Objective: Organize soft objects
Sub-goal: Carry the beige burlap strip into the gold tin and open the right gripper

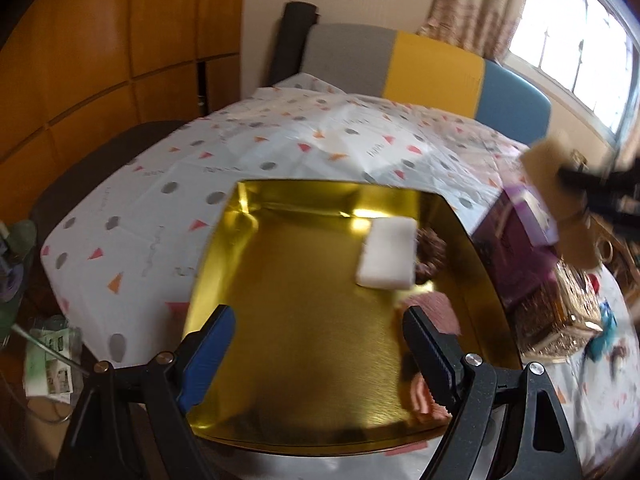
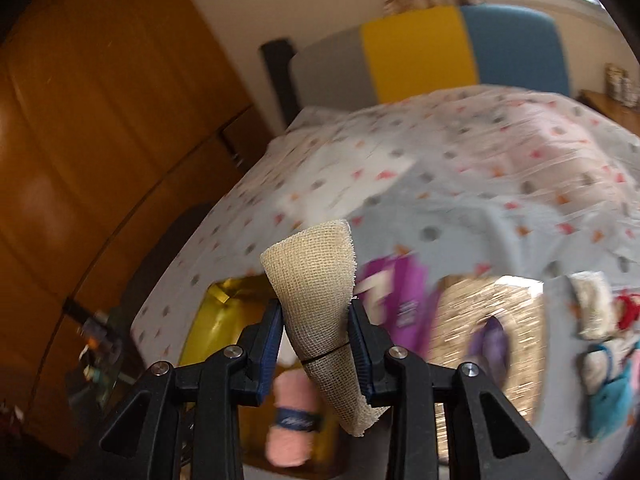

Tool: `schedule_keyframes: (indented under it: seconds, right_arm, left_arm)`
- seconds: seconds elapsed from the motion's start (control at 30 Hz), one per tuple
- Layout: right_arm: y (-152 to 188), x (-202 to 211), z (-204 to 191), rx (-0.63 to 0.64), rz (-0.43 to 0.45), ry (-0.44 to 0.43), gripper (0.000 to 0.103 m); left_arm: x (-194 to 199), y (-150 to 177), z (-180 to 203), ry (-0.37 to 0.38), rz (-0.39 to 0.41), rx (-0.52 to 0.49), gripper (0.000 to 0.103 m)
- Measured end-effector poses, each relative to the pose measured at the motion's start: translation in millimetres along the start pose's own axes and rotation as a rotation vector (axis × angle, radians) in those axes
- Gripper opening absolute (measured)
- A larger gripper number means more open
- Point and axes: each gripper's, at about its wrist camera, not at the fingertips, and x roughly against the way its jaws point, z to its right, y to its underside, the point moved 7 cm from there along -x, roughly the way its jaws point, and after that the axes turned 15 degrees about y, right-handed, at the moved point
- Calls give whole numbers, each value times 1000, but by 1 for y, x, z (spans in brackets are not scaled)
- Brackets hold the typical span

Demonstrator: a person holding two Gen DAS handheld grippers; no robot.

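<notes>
Burlap piece (image 2: 316, 312) pinched in right gripper (image 2: 316, 320), in transit; left gripper (image 1: 316, 344) wide, empty; next, probably release it into gold tray (image 1: 280, 408).

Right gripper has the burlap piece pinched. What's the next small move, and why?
Probably carry it over the gold tray and lower it onto bare tray floor. The right gripper is shut on the burlap piece, held above the table; the tray already holds a white sponge, and the left gripper is open and empty over it.
</notes>
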Motion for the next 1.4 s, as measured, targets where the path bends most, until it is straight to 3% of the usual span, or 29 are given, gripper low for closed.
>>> schedule_keyframes:
  seconds: [0.27,0.57,0.77,1.1,1.4]
  right_arm:
    - [63,-70,-70,-2,-255,-144,35]
    - [101,-101,-72,-2,-350,-91,44]
    - [98,-82,-58,58,-269,-4,44]
    - [81,-28,-35,195,-15,176,44]
    - [71,-4,-10,185,78,252,44]
  left_arm:
    - [16,-6,-27,-43,38,31,86]
    - [17,-1,-34,-45,30,44,86]
    - [16,1,-27,-43,26,25,86]
    - [21,-3,-7,-29,38,-27,86]
    - [22,-1,21,-5,32,-101,87]
